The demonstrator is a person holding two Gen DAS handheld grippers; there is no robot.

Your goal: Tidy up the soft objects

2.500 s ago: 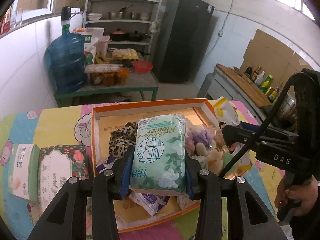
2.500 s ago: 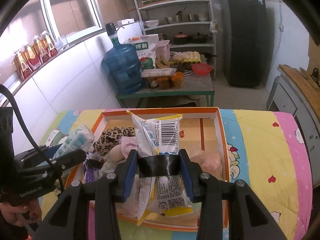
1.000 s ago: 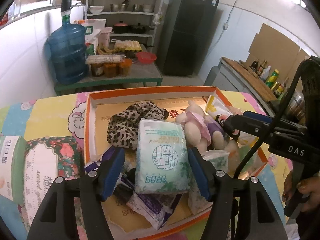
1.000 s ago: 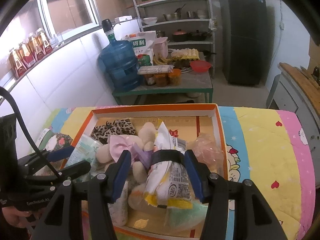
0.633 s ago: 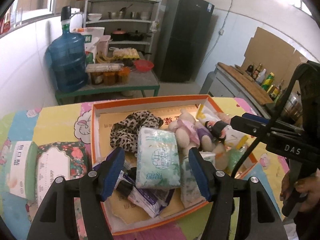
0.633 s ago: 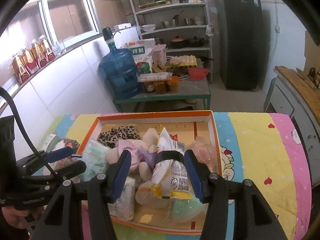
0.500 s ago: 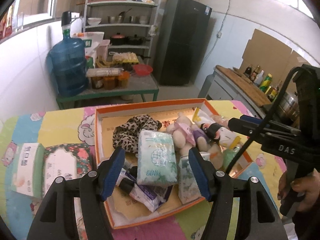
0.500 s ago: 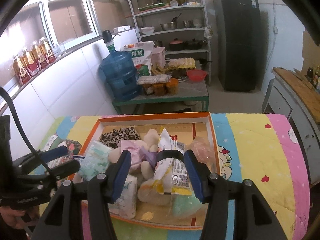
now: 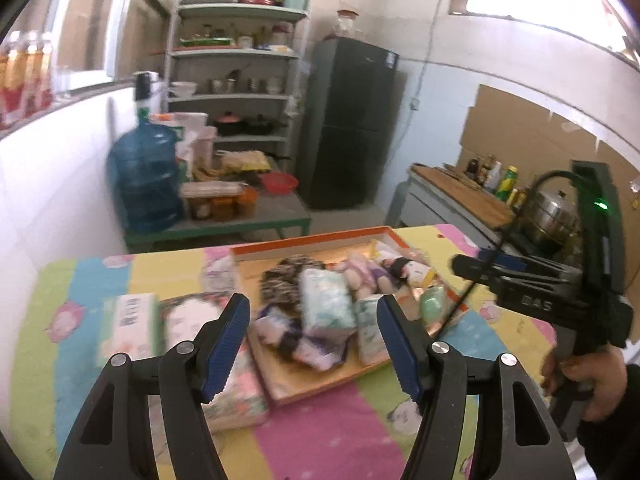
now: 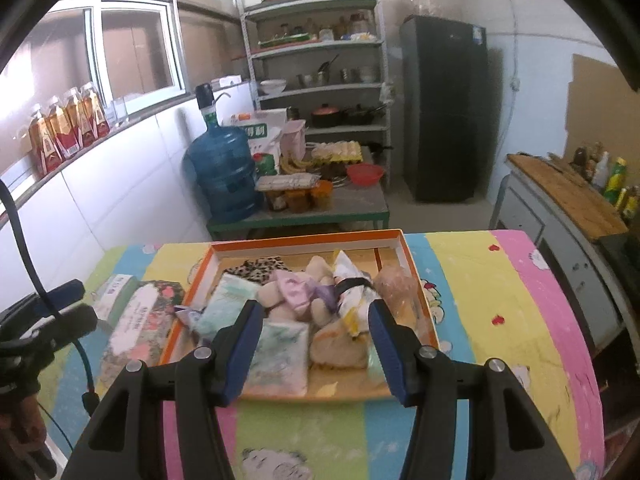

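Soft objects (image 10: pixel 288 300) heaped in the orange box (image 10: pixel 408 256) mid-tabletop, toward its far edge; light, squashy, slippery-wrapped, best pinched across the middle. Left tongs (image 9: pixel 312 344) and right tongs (image 10: pixel 316 344) both spread, empty.

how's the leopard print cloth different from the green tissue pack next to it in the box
The leopard print cloth is loose, crumpled fabric with dark spots; the green tissue pack is a smooth, pale, plastic-wrapped block. The cloth lies near the far wall of the orange box; the pack lies nearer the camera, along the left side. Both rest inside the box, ungripped.
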